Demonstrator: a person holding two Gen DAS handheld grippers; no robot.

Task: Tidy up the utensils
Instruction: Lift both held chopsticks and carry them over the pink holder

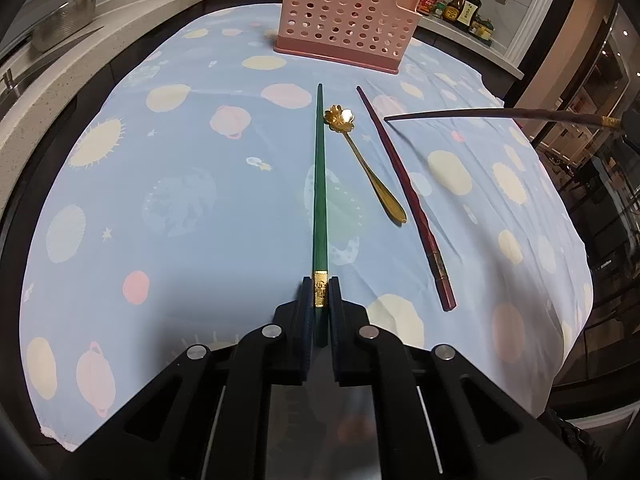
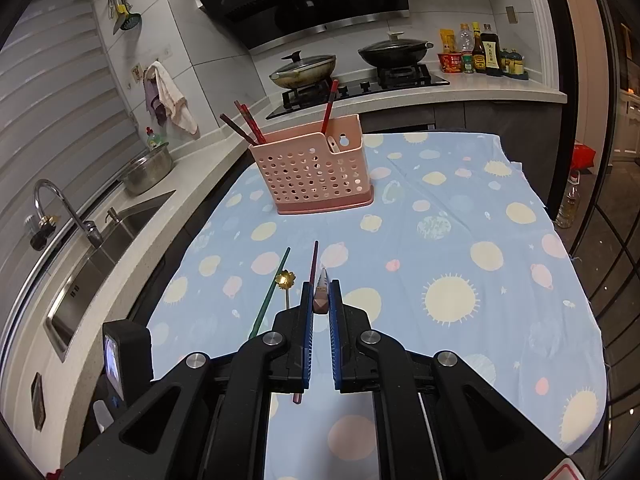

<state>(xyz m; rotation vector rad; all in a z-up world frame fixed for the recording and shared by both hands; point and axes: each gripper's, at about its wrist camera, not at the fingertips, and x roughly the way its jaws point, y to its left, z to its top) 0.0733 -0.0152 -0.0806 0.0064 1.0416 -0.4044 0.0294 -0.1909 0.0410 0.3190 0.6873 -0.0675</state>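
Left wrist view: my left gripper (image 1: 321, 294) is clamped on the green chopstick's (image 1: 319, 184) gold-banded end, lower centre. Right gripper (image 2: 321, 294) grips a dark red chopstick (image 1: 500, 114). Next, I reckon: lift toward the pink perforated plastic basket (image 1: 344, 20), top centre.

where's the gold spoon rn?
Left wrist view: the gold spoon lies on the tablecloth right of centre, between the green chopstick and the dark red chopstick, its flower end toward the pink basket.
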